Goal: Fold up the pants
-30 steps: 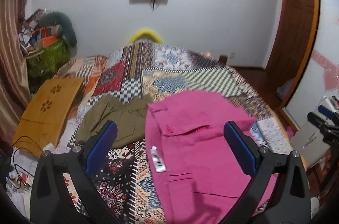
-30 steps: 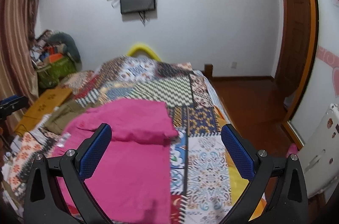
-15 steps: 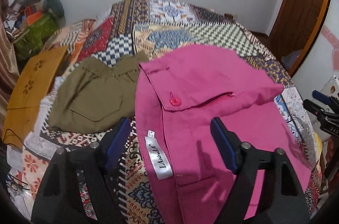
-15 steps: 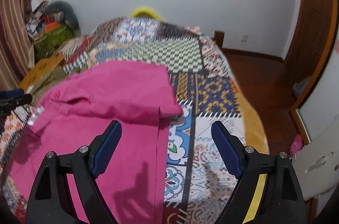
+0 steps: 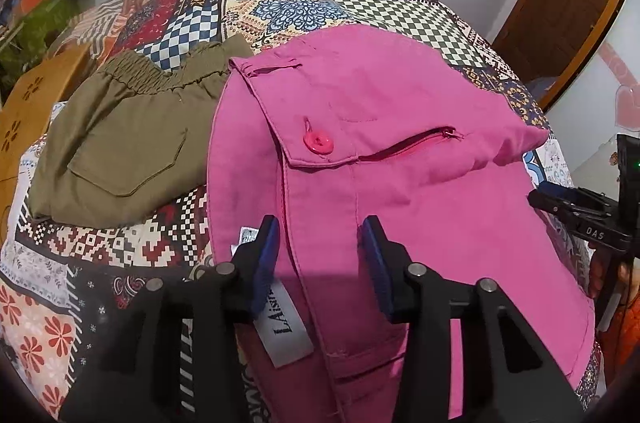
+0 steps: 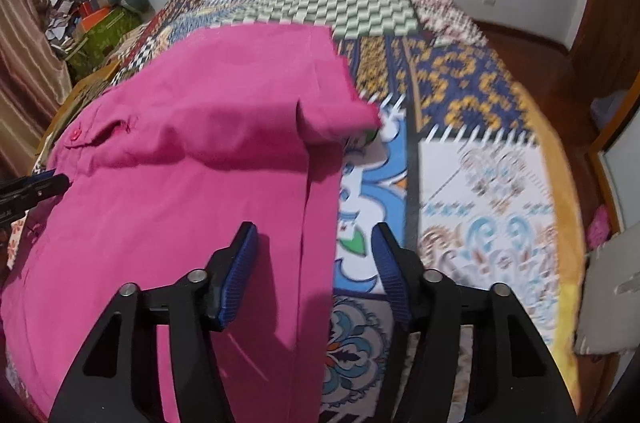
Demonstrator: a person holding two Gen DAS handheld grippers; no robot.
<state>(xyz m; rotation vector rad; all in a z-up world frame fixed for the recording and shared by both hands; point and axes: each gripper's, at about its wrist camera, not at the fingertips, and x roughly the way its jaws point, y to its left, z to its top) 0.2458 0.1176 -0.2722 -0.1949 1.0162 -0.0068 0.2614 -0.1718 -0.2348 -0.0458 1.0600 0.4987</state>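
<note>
Pink pants [image 5: 400, 151] lie partly folded on the patchwork bed, the far part doubled back toward me; a pink button [image 5: 318, 143] and a zip show on top. My left gripper [image 5: 320, 255] is open, low over the near left edge by the white label [image 5: 286, 331], straddling a seam. In the right wrist view the pants [image 6: 180, 163] fill the left half. My right gripper [image 6: 316, 263] is open over their right edge, one finger over the cloth, one over the quilt. Neither holds cloth.
Folded olive shorts [image 5: 120, 135] lie left of the pink pants. A yellow wooden board [image 5: 32, 103] and bags [image 6: 96, 19] sit at the bed's left side. The quilt [image 6: 480, 163] extends right to the bed edge, with wooden floor [image 6: 560, 71] and door beyond.
Both grippers have come down and forward toward the pants, and their jaws have narrowed from wide open to a smaller gap. The pants have not moved.
</note>
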